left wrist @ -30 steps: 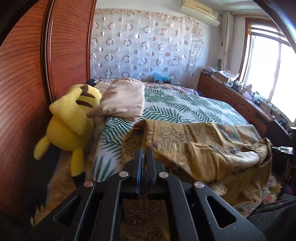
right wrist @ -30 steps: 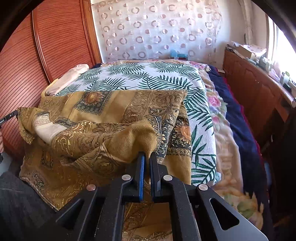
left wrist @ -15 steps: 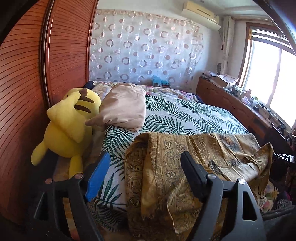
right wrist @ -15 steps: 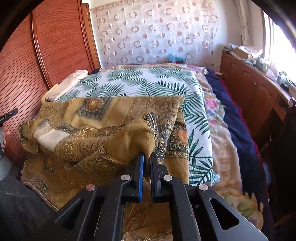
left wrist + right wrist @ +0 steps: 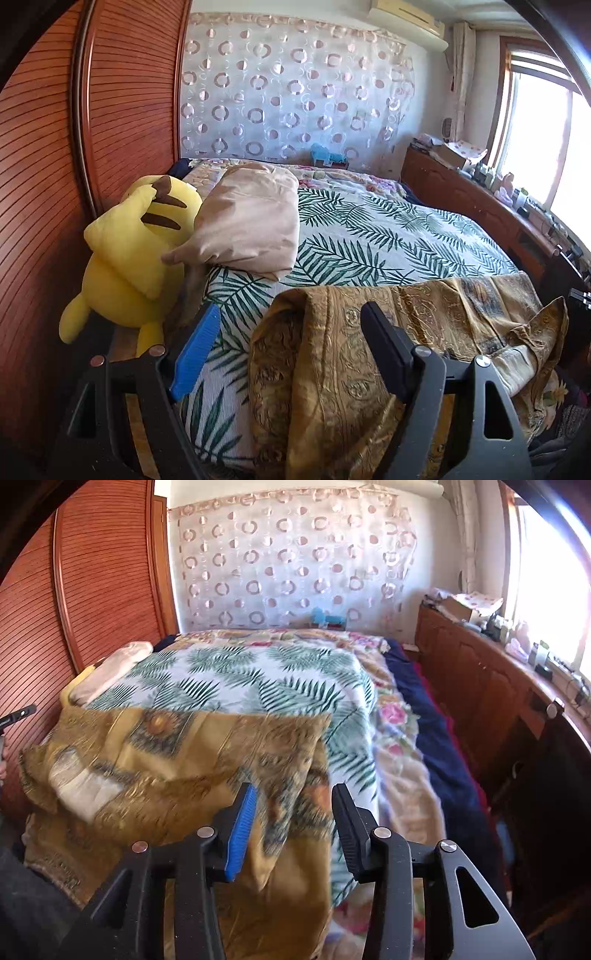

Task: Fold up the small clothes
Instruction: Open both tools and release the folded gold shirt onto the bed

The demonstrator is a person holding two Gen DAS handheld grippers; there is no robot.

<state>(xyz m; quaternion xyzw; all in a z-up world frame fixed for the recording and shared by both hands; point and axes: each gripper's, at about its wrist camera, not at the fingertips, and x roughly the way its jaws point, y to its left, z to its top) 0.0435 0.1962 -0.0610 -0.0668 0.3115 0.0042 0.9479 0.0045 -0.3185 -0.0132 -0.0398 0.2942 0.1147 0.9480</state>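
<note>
A mustard-gold patterned garment (image 5: 424, 325) lies folded across the near end of the bed, its edge hanging over the side. My left gripper (image 5: 288, 314) is open just above the garment's left end, holding nothing. In the right wrist view the same garment (image 5: 177, 760) looks blurred and spreads over the near left part of the bed. My right gripper (image 5: 291, 794) is open over the garment's right end, with cloth drooping between the jaws but not pinched.
A palm-leaf bedspread (image 5: 369, 236) covers the bed. A yellow plush toy (image 5: 133, 251) and a beige pillow (image 5: 251, 221) sit at the left by the wooden wardrobe (image 5: 55, 166). A wooden cabinet (image 5: 498, 694) with clutter runs along the right under the window.
Both grippers were shut on the garment a second ago; the left opened first, then the right, and the cloth has dropped onto the bed. Both have drawn back slightly.
</note>
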